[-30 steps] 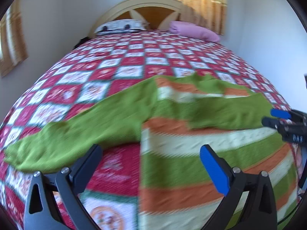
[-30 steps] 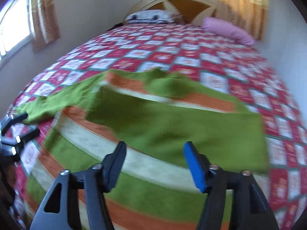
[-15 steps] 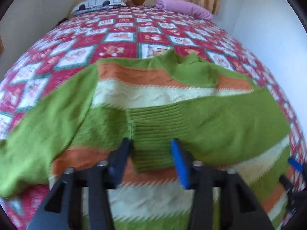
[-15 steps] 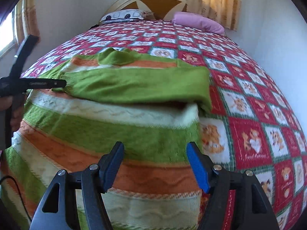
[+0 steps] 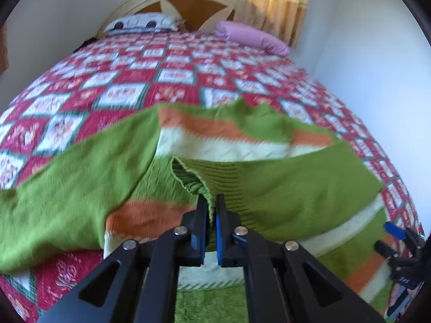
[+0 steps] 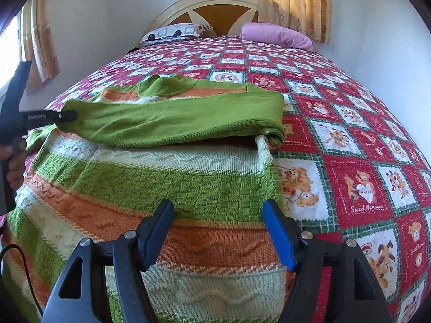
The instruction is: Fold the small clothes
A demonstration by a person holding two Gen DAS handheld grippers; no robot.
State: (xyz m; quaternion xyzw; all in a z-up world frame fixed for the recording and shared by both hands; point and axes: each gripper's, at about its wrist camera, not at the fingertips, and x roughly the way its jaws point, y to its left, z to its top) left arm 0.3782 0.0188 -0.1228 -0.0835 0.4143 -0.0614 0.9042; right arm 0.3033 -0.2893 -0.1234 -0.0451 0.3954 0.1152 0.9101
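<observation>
Now the striped knitted sweater in green, orange and cream (image 6: 150,185) lies flat on the red-and-white patchwork quilt with teddy-bear squares (image 6: 358,188), its hem toward the cameras and its neckline toward the cream wooden headboard (image 6: 212,5). One plain green sleeve (image 6: 175,118) is already laid crosswise over the chest, its long axis running side to side across the body. The left gripper (image 5: 211,210) has its fingers pressed together on the ribbed cuff (image 5: 199,185) of that sleeve, a bunch of green knit pinched between the pads; the right wrist view shows the same grip from the side, at the sleeve's far-left end. The other green sleeve (image 5: 67,183) stretches out over the quilt on the left of the left wrist view, not yet folded in. The right gripper (image 6: 218,226) hovers with its fingers spread wide and nothing between them, low over the sweater's right edge, near where the knit meets the quilt. What counts for the coming move, as I judge it, is that the pinched cuff sits straight ahead of the left fingertips, so any drag on the sleeve follows its long axis, while the right hand is the nearer one to the body's side edge and hem.
</observation>
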